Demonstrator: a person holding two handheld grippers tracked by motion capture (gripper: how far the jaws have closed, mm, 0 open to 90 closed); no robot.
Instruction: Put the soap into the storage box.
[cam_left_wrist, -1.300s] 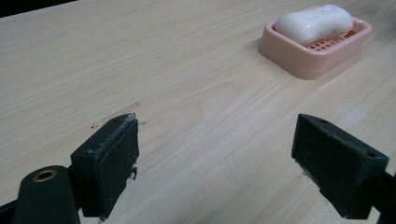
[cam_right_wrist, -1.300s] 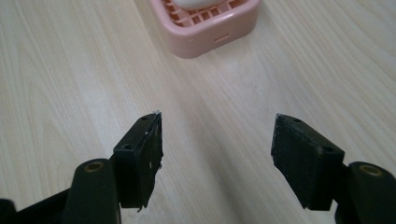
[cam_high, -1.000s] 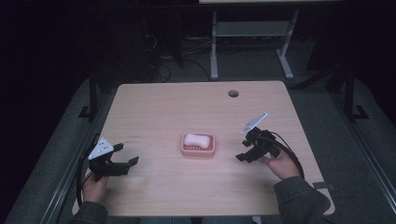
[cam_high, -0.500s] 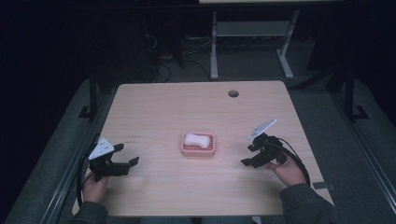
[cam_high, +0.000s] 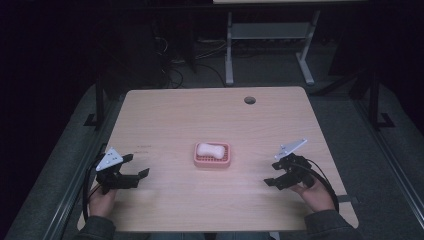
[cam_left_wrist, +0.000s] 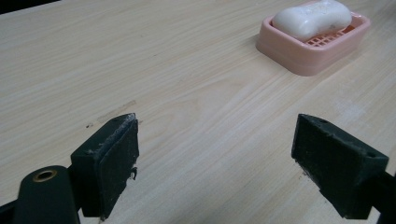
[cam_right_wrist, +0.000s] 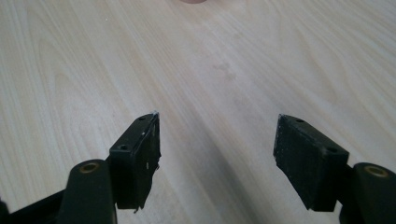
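Pink soap dish (cam_high: 212, 155) at the middle of the desk (cam_high: 165, 115), holding a white bar of soap (cam_high: 210, 149) lying flat in it. Left gripper (cam_high: 134, 169) well to the left of the dish, low over the desk, its jaws spread wide with nothing between them. Right gripper (cam_high: 272, 173) well to the right of the dish, jaws likewise wide apart and holding nothing. Left gripper view: the dish (cam_left_wrist: 312, 44) and soap (cam_left_wrist: 312, 18) ahead of the jaws.
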